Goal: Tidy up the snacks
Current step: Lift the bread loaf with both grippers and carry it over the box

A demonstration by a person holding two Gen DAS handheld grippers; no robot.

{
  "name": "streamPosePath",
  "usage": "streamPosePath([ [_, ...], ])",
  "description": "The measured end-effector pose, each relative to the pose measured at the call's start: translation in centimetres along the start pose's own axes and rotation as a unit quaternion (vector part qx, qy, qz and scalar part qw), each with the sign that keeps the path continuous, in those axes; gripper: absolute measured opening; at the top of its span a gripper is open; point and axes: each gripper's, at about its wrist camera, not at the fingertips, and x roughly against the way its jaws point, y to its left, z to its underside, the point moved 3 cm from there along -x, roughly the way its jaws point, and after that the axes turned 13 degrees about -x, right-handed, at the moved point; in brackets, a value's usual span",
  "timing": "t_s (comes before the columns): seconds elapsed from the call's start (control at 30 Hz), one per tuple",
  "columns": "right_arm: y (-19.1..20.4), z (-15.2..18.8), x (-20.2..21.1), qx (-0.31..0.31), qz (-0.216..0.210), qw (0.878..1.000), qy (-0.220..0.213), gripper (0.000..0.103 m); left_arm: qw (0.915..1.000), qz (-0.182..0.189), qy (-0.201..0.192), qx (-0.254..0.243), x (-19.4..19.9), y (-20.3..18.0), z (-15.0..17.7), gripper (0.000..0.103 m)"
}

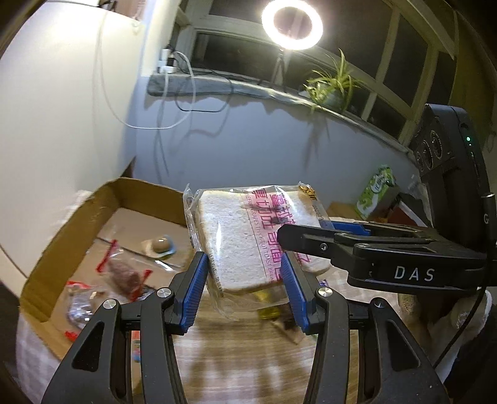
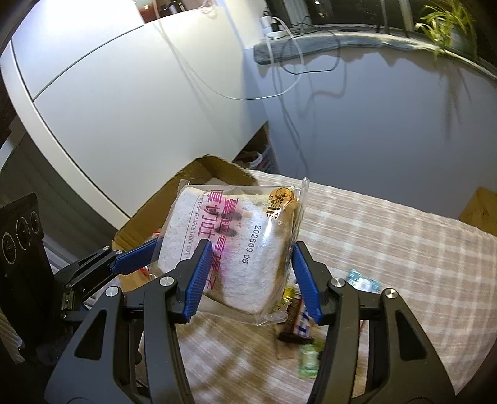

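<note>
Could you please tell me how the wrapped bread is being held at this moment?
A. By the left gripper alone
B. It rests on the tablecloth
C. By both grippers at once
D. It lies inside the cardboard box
C: the left gripper and the right gripper each clamp the wrapped bread, lifted off the table.

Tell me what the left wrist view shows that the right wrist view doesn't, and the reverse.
Left wrist only: the ring light, a green carton, and snack packets lying inside the cardboard box.
Right wrist only: the checked tablecloth with loose packets on it.
Both: the bagged toast, gripped by the left gripper and the right gripper together, the box, and the plant.
</note>
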Motion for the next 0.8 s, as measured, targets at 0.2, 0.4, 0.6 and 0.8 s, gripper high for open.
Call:
streamPosePath([
  [0.2,2.7,-0.3,-1.7,0.020,-0.010,1.000,0.008,0.056,0.9996,-0.020,-0.007,0.016,1.4,2.6,0.7,0.048],
  [0.4,5.3,-0.2,-3.7,0.044,-0.014,0.999,0.018,0.056,0.9988,-0.035,-0.008,0.034,2.1,5.1,1.6,0.048],
  [0.6,7.5,-0.2,-6.0,0.055,-0.021,0.998,0.032,0.056,0.9975,-0.047,-0.006,0.052,2.9,7.4,2.8,0.048],
  [0.8,9.3,-0.2,-8.2,0.068,-0.025,0.996,0.044,0.056,0.9962,-0.057,-0.001,0.066,3.3,9.2,3.9,0.048],
])
